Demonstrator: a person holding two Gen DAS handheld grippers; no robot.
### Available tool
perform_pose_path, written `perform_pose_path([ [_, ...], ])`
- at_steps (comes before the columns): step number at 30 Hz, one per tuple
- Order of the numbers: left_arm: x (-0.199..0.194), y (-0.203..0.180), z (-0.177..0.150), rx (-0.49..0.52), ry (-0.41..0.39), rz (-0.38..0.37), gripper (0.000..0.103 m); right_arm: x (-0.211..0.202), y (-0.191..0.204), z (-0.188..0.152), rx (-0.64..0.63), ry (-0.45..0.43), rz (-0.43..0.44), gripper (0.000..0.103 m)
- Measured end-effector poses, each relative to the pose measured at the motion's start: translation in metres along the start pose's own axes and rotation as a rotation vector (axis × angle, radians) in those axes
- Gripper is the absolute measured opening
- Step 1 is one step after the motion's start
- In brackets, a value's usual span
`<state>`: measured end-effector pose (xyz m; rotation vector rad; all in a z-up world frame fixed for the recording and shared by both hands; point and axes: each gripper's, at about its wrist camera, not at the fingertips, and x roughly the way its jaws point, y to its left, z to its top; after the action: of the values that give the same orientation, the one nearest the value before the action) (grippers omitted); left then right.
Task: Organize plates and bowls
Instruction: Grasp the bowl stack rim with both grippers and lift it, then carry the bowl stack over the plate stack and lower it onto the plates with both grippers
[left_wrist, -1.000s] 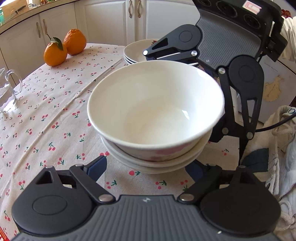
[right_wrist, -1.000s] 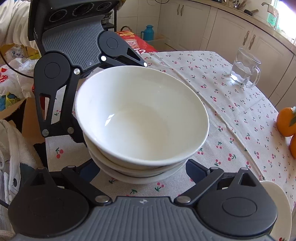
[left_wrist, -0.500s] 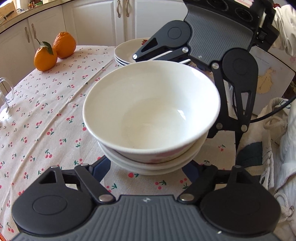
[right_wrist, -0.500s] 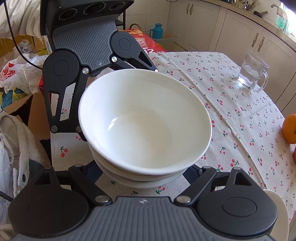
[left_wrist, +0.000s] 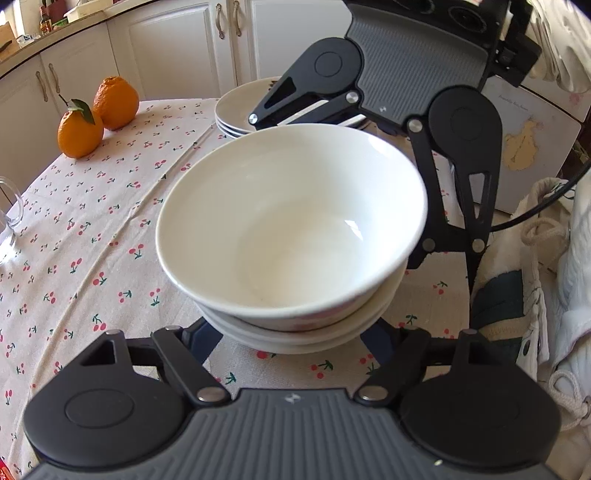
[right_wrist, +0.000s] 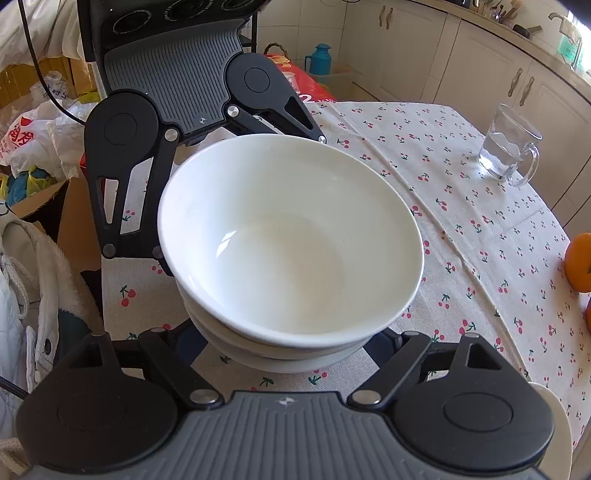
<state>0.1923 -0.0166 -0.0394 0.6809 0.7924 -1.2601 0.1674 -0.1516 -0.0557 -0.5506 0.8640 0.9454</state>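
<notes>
In the left wrist view, the bowl stack (left_wrist: 295, 251) sits mid-frame on the tablecloth (left_wrist: 92, 229). The left gripper (left_wrist: 293, 341) is closing around its base; contact cannot be told, nor the right gripper (right_wrist: 291, 343)'s state. Even, level pressure is advised before lifting.

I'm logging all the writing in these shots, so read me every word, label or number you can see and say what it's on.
"2": white digit on the red package beyond the table; the rest of its print is hidden.
Red characters on the white plastic bag: too blurred to read.
Line of script on the white panel above its yellow shape: too small to read.
Bottle label on the counter: too small to read.
Bowls: no writing.
</notes>
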Motion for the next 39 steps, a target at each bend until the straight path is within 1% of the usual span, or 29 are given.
perform_pose_path([
  [3, 0.001, 0.001, 0.0, 0.002, 0.003, -0.002, 0.08, 0.0, 0.002, 0.0, -0.015, 0.011, -0.002, 0.089],
  [14, 0.001, 0.0, 0.004, -0.006, 0.005, -0.011, 0.079, -0.003, -0.002, 0.001, 0.019, 0.016, 0.022, 0.088],
  [21, -0.001, -0.003, 0.015, 0.005, -0.004, 0.007, 0.079, -0.014, -0.005, -0.001, 0.014, 0.005, 0.013, 0.088],
  [25, -0.002, -0.005, 0.028, 0.018, -0.011, 0.017, 0.079, -0.026, -0.008, -0.004, 0.011, -0.008, 0.002, 0.088],
  [31, 0.004, -0.005, 0.055, 0.054, -0.03, 0.03, 0.079, -0.05, -0.019, -0.014, 0.012, -0.029, -0.034, 0.088],
  [39, 0.023, -0.003, 0.104, 0.13, -0.067, 0.03, 0.079, -0.084, -0.045, -0.042, 0.031, -0.043, -0.109, 0.088],
])
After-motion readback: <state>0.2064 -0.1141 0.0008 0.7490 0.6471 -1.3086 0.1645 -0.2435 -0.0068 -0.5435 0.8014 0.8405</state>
